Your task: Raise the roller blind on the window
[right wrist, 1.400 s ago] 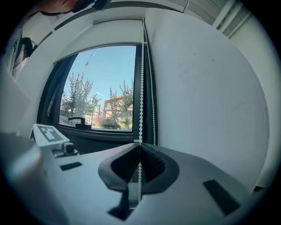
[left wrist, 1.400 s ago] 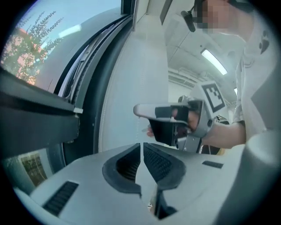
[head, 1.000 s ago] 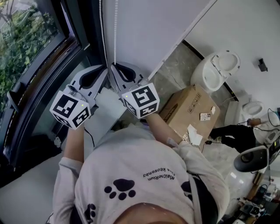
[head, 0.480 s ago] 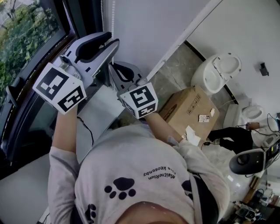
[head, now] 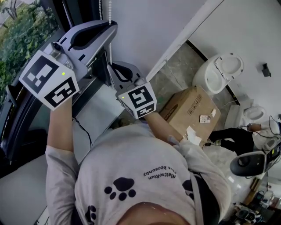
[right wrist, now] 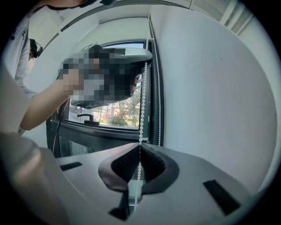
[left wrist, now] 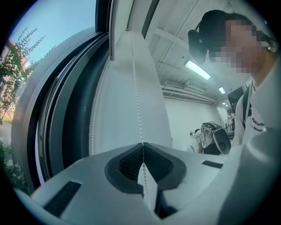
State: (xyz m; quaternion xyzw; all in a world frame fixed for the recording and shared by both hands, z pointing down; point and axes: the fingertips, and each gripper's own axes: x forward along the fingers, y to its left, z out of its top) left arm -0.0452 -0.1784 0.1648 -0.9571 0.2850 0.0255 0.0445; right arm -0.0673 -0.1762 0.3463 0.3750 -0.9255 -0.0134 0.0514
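Bead chain [head: 109, 11] right of window [head: 26, 30]; box [head: 189, 110] near toilet [head: 221, 70]

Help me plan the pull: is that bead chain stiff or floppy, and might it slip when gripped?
Probably floppy and light: the bead chain is a thin string of small beads, hanging straight above the right tongs. Round beads may slip slightly, though ribbed pads should catch them; the left tongs are closing with it between them.

Glossy white bead chain [right wrist: 142, 101] (plastic, by the look), small smooth beads. Right gripper [right wrist: 140, 148]: matt grey plastic, ribbed black pads [right wrist: 124, 165].
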